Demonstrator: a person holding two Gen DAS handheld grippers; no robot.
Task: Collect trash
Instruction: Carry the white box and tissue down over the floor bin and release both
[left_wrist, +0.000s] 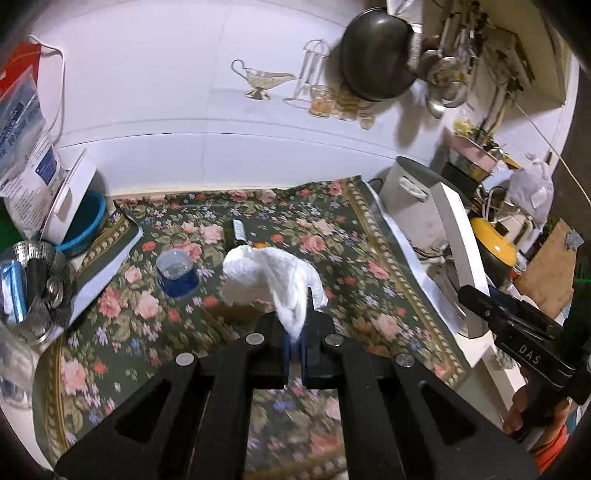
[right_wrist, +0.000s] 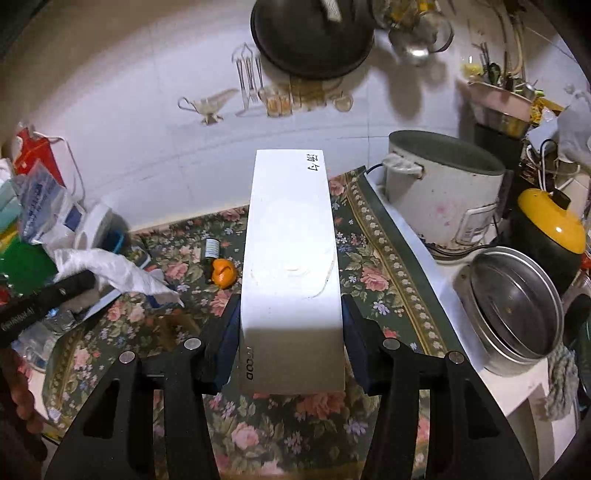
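Here, left claw (left_wrist: 294, 332) pinched shut on a crumpled white tissue (left_wrist: 271, 278) at frame centre, right claw (right_wrist: 290, 343) clamping a long white box (right_wrist: 290, 258) mid-frame, small bottle (right_wrist: 211, 248) and orange peel (right_wrist: 222, 272) on the floral table (right_wrist: 369, 273) left of the box.

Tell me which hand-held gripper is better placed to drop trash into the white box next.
Left. The left hand-held gripper already pinches the crumpled white tissue, while the right hand-held gripper is occupied gripping the white box.
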